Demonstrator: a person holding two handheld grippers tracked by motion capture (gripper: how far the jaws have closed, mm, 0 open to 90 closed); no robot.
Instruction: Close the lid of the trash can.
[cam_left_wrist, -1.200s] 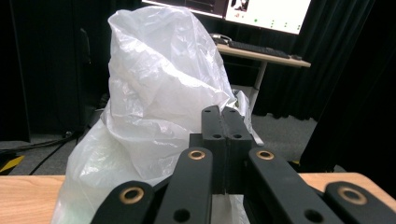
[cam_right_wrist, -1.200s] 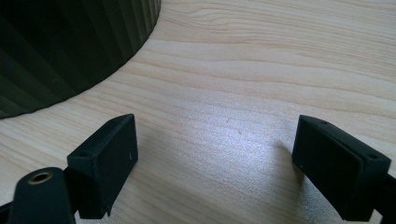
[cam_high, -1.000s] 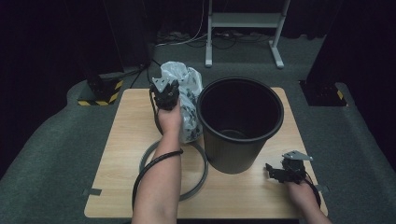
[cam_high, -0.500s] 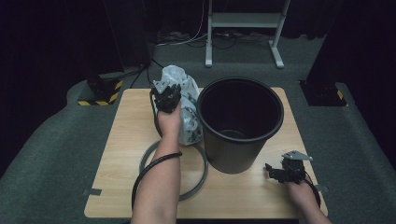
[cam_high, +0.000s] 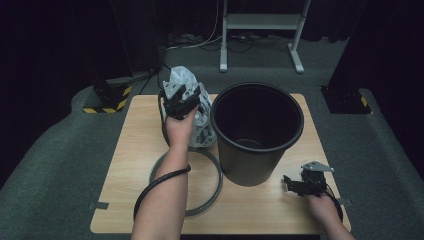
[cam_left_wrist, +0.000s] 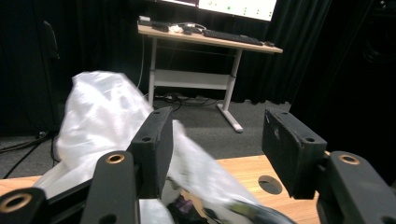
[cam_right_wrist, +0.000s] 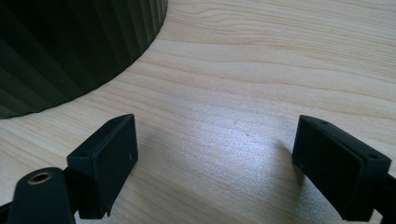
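Left claw (cam_high: 181, 95) just opening over the plastic bag (cam_high: 192, 112) — right claw (cam_high: 295, 184) gapes empty.

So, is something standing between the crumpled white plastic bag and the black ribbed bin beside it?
Nothing visible does. The crumpled white plastic bag sits right against the black ribbed bin, whose mouth is open. The left gripper is above the bag; its jaws have just been opening.

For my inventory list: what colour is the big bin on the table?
Black bin; clearest in the high view.
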